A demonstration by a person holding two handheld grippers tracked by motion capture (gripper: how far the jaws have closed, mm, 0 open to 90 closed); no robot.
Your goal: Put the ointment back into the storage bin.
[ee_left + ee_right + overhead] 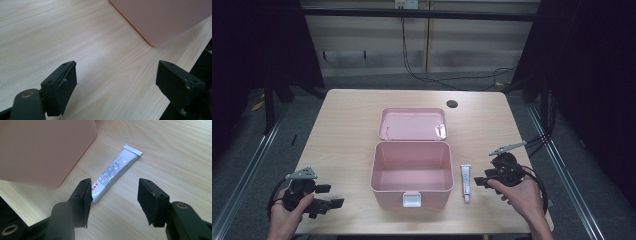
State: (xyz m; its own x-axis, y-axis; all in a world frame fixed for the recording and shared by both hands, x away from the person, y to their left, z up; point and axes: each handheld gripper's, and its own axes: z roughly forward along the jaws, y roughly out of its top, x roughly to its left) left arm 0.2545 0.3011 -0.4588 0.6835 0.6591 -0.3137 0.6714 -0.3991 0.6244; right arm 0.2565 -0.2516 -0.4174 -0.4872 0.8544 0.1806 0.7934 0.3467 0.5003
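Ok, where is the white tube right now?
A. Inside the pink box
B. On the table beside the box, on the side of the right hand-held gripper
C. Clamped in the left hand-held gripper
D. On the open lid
B: the white tube lies flat on the table next to the pink box, with the right hand-held gripper open just short of it.

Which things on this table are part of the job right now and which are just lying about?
In the job:
- white tube, lying flat beside the box
- right gripper, fingers open, nearest the tube
- pink box, lid open, nothing seen inside

Lying about:
- left gripper, open over bare table
- dark round hole in the tabletop
- cables on the floor behind
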